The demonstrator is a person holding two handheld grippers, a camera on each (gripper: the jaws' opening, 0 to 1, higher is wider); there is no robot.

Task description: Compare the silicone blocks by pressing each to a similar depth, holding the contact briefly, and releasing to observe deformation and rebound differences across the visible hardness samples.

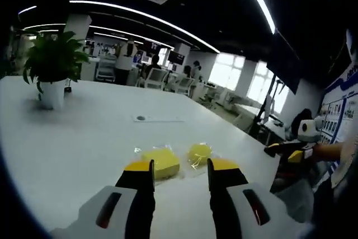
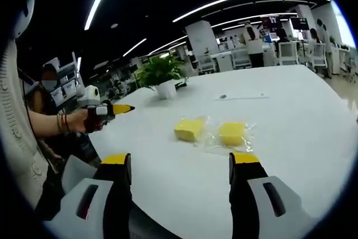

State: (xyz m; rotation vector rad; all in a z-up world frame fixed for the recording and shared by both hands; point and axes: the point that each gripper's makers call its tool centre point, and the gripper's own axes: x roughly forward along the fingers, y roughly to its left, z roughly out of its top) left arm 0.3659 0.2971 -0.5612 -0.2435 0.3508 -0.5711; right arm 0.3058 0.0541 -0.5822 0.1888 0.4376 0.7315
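Observation:
Two yellow silicone blocks lie in clear plastic wrap on the white table [image 1: 67, 144]. In the left gripper view, the squarish block [image 1: 162, 162] sits just beyond my left gripper [image 1: 180, 167], partly behind its left jaw, and the rounder block [image 1: 199, 154] lies to its right. My left gripper is open, holds nothing and hangs above the table. My right gripper [image 2: 180, 162] is wide open and empty, well short of the blocks [image 2: 190, 129] [image 2: 232, 133]. Each gripper shows in the other's view, hand-held: the right gripper [image 1: 275, 149] and the left gripper [image 2: 120, 108].
A potted plant in a white pot [image 1: 53, 93] [image 2: 166, 89] stands far back on the table. A thin flat white strip [image 1: 158, 119] [image 2: 244, 97] lies beyond the blocks. The person's sleeve [image 2: 17, 127] is at the left edge. Office desks and chairs stand behind.

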